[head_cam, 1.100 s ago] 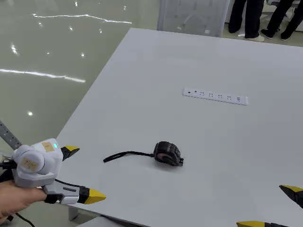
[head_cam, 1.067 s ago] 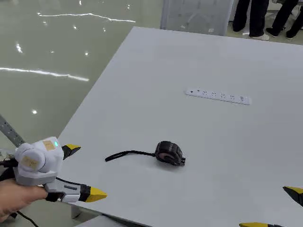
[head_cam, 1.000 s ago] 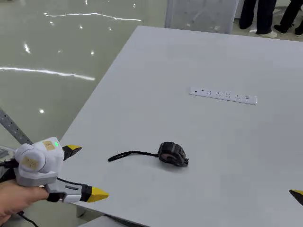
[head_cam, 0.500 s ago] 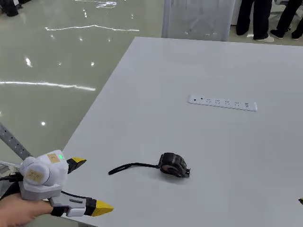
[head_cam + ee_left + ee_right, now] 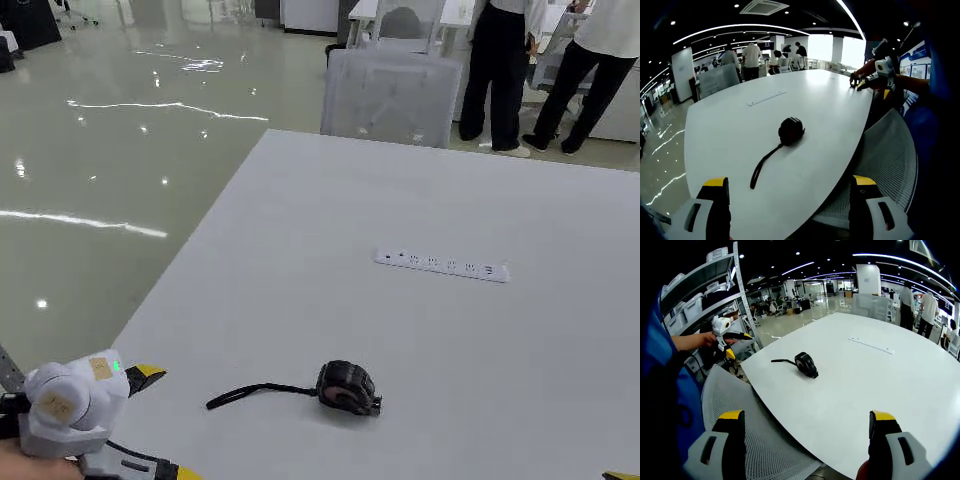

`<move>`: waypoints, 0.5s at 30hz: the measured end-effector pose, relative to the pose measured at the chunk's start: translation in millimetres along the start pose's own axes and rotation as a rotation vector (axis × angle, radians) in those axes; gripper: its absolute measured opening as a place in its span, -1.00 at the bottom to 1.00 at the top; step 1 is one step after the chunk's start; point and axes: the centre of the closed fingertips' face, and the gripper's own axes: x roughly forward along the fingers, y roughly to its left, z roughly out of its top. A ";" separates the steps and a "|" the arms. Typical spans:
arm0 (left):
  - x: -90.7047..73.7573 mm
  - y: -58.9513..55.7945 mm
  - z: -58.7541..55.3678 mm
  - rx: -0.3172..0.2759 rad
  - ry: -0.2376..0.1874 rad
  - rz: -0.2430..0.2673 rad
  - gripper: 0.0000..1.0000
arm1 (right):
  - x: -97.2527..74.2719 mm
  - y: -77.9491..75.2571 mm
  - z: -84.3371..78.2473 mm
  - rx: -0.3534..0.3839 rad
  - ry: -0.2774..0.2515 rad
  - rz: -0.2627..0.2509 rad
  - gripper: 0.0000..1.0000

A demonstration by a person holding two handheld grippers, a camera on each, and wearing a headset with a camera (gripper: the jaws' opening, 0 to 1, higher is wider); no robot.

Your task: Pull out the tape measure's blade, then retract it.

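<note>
L gripper (image 5: 790, 181) low off near-left corner of table (image 5: 400, 190), jaws spread, empty. R gripper (image 5: 807, 415) same, cut off at head view's edge. Tape measure (image 5: 347, 387) lies on table, well apart from both. I can't read its fine detail.

- black round tape measure (image 5: 347, 387), black strap (image 5: 255, 392)
- plain white tabletop (image 5: 300, 250)
- white plastic power strip (image 5: 441, 266)
- left gripper (image 5: 789, 182) and right gripper (image 5: 807, 416): white, yellow jaw tips
</note>
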 end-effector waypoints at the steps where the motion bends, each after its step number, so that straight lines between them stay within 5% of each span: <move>1: 0.3 0.5 0.8 0.001 -0.002 0.002 0.93 | 0.8 -0.1 -0.1 0.003 0.003 -0.001 1.00; 15: 10.8 5.5 11.3 0.013 -0.006 -0.006 0.92 | 10.7 -10.5 -0.3 0.010 0.022 -0.002 1.00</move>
